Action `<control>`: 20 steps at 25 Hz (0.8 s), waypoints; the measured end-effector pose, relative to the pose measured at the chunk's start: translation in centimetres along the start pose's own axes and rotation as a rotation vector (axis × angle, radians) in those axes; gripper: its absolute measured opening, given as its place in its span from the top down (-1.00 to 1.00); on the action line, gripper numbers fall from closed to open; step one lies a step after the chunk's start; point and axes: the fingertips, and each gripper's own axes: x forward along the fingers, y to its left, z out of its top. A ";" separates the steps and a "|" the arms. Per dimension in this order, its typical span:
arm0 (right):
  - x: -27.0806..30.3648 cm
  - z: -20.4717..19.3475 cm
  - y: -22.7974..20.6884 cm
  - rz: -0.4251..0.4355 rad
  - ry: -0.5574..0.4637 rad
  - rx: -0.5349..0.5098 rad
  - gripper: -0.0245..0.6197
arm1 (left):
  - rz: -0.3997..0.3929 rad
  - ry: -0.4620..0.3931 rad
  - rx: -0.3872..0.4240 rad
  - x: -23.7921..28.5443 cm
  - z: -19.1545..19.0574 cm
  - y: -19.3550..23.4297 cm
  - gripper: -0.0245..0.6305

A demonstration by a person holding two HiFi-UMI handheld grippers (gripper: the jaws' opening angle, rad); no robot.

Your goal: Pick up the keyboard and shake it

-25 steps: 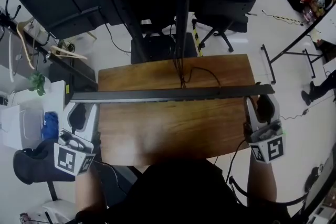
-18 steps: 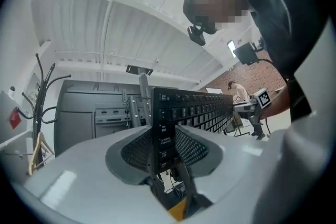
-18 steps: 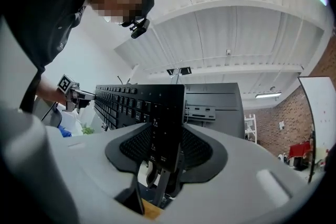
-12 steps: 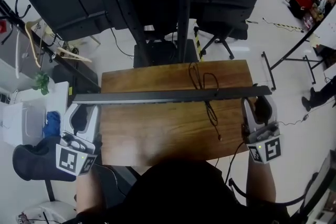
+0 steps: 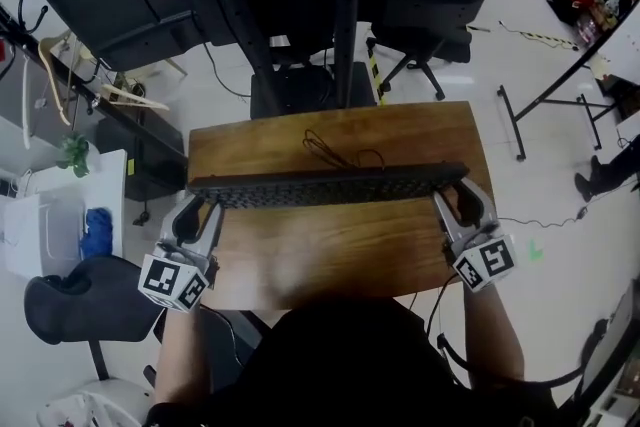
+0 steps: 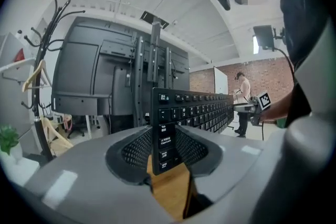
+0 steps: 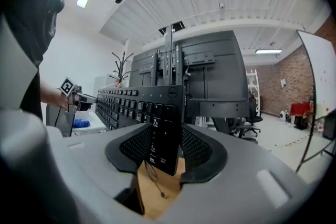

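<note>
A long black keyboard (image 5: 330, 186) hangs level over the wooden table (image 5: 330, 260), keys facing up. My left gripper (image 5: 203, 208) is shut on its left end and my right gripper (image 5: 452, 200) on its right end. In the left gripper view the keyboard (image 6: 194, 110) runs away from the left gripper (image 6: 165, 141), its end clamped between the pads. The right gripper view shows the same for the other end of the keyboard (image 7: 131, 102), held in the right gripper (image 7: 165, 147). Its thin cable (image 5: 340, 153) lies looped on the table behind it.
A tall black screen stand (image 5: 330, 15) rises just behind the table. An office chair (image 5: 415, 50) stands at the back right, a coat rack (image 5: 50, 65) and white cabinet (image 5: 60, 215) at the left, a dark chair (image 5: 80, 300) near my left elbow.
The keyboard has dropped lower toward the table and turned from edge-on to keys up. Both grippers came down and inward with it. The cable now lies bunched behind it.
</note>
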 end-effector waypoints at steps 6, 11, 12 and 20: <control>0.8 -7.1 0.2 0.046 0.177 0.099 0.40 | -0.022 0.150 -0.104 1.2 -7.7 0.3 0.55; 1.2 -14.3 1.0 0.071 0.344 0.205 0.40 | -0.024 0.287 -0.189 1.1 -14.2 0.1 0.55; 1.3 -15.7 1.0 0.069 0.372 0.222 0.40 | -0.024 0.310 -0.209 1.1 -15.4 -0.2 0.55; 2.3 -23.4 1.9 0.073 0.523 0.339 0.40 | 0.008 0.451 -0.279 1.6 -21.7 0.4 0.54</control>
